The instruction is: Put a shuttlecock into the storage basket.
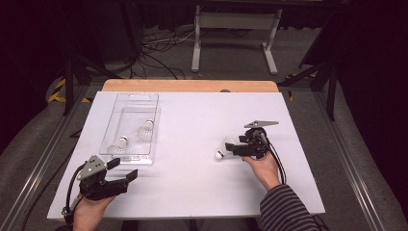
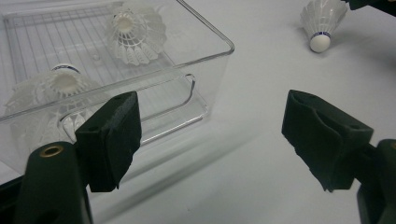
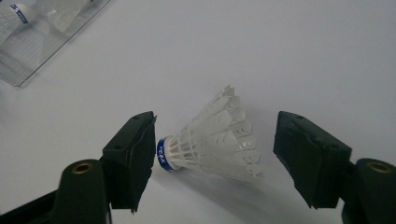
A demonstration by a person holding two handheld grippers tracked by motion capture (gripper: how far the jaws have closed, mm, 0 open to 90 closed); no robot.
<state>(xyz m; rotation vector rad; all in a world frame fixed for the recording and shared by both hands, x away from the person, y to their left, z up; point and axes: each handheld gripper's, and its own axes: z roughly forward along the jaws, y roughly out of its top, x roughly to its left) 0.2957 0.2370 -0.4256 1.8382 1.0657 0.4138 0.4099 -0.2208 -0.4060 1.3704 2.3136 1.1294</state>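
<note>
Right gripper (image 1: 232,148) is low over the white table (image 1: 192,183), right of centre, with a shuttlecock (image 3: 210,140) lying on its side between the jaws. In the right gripper view the cork end with its blue band sits against the left pad; the feather skirt points toward the right pad with a clear gap there, so the jaws are still partly open and not clamped on it. In the high view the shuttlecock (image 1: 222,153) lies on the table just left of that gripper, cork toward the person. Left gripper (image 1: 124,169) is at the near left of the table, jaws wide apart with nothing between them, aimed at the near corner of the clear plastic tray (image 1: 150,103). The tray (image 2: 212,39) sits at the left, well apart from the loose shuttlecock, and holds two more shuttlecocks (image 2: 135,32), one near its middle and one at the near corner.
</note>
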